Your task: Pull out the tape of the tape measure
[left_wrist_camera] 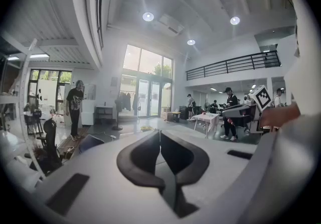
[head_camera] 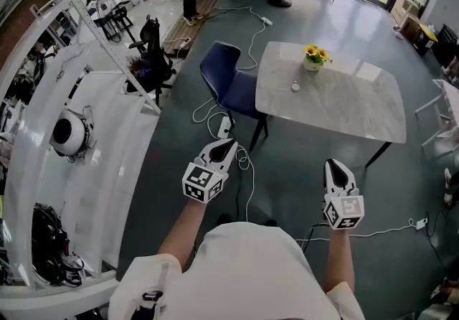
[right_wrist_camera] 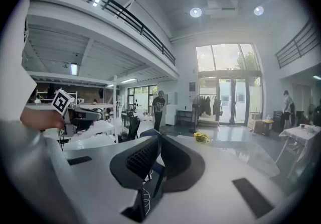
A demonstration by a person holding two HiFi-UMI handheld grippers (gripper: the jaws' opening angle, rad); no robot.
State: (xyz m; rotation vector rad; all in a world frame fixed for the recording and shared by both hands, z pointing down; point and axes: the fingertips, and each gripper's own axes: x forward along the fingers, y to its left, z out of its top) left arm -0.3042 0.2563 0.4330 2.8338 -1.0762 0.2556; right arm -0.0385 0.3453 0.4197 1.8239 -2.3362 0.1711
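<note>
Closest to me are two pairs of white plastic tongs with marker cubes, held out over the grey floor: the left tongs (head_camera: 228,145) and the right tongs (head_camera: 333,165).

Nothing is in hand yet, so I judge the step to be the approach. The only likely tape measure is a small round pale object (head_camera: 295,86) lying on the pale marble-patterned tabletop (head_camera: 344,107), near a pot of yellow flowers (head_camera: 314,57). It is too small to be sure. It sits well apart from me, past a blue chair (head_camera: 229,78) and a white cable (head_camera: 247,168) trailing on the floor.

To do this well, I should step around the cable and come square to the tabletop's near edge. Both pairs should be spread before reaching. One would pin the case while the other takes the tape's end hook and draws it straight out.

Both pairs are pressed together at the tips and pinch nothing. Each gripper view shows its dark pads meeting, with only the room beyond them.
</note>
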